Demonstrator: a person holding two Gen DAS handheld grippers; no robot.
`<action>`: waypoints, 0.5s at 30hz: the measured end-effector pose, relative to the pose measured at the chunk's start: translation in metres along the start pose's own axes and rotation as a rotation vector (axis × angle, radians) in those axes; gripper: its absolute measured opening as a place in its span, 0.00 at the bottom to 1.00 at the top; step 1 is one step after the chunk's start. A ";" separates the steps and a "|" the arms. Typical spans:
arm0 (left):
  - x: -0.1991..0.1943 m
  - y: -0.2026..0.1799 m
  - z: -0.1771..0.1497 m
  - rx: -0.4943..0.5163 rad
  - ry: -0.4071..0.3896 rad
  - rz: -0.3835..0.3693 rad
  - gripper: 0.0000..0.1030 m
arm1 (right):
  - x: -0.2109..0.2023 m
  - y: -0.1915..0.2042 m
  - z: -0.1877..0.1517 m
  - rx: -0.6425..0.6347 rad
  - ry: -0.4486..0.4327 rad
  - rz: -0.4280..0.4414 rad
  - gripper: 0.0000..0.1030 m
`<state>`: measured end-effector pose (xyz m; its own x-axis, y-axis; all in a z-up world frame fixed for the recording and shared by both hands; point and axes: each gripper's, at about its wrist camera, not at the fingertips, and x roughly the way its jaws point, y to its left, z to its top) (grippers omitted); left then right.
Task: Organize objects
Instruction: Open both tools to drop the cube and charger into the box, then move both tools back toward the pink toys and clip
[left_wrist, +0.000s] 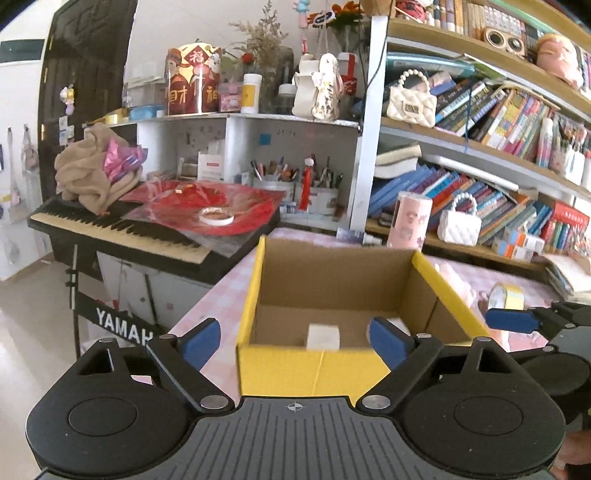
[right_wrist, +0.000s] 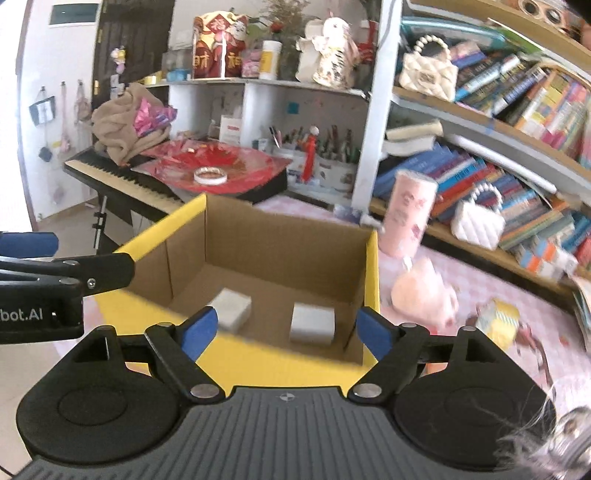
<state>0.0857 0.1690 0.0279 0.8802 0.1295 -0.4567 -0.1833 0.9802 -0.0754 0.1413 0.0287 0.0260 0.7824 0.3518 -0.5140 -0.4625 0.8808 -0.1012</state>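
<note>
An open cardboard box with yellow outer walls (left_wrist: 314, 369) (right_wrist: 371, 266) stands on the pink checked tablecloth. Two white blocks lie on its floor, one on the left (right_wrist: 231, 308) and one on the right (right_wrist: 313, 324); the left wrist view shows one white block (left_wrist: 323, 336). My left gripper (left_wrist: 293, 341) hovers at the box's near wall, open, nothing between its blue pads. My right gripper (right_wrist: 286, 330) is open too, over the near rim, empty. Each gripper's finger shows at the edge of the other's view.
A pink plush toy (right_wrist: 424, 295), a yellow tape roll (right_wrist: 498, 321) and a pink cylinder (right_wrist: 410, 214) sit on the table right of the box. A keyboard (left_wrist: 122, 232) with red paper lies to the left. Crowded bookshelves (left_wrist: 498, 122) stand behind.
</note>
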 end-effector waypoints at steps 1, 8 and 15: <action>-0.004 0.000 -0.004 0.008 0.007 0.005 0.88 | -0.003 0.002 -0.004 0.009 0.009 -0.002 0.82; -0.026 0.003 -0.035 0.019 0.082 0.016 0.88 | -0.025 0.013 -0.037 0.046 0.090 -0.041 0.82; -0.042 0.001 -0.054 0.051 0.150 0.002 0.89 | -0.051 0.018 -0.058 0.080 0.119 -0.105 0.86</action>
<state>0.0248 0.1568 -0.0009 0.8039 0.1112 -0.5843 -0.1591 0.9868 -0.0311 0.0689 0.0086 0.0005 0.7672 0.2211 -0.6021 -0.3429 0.9347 -0.0938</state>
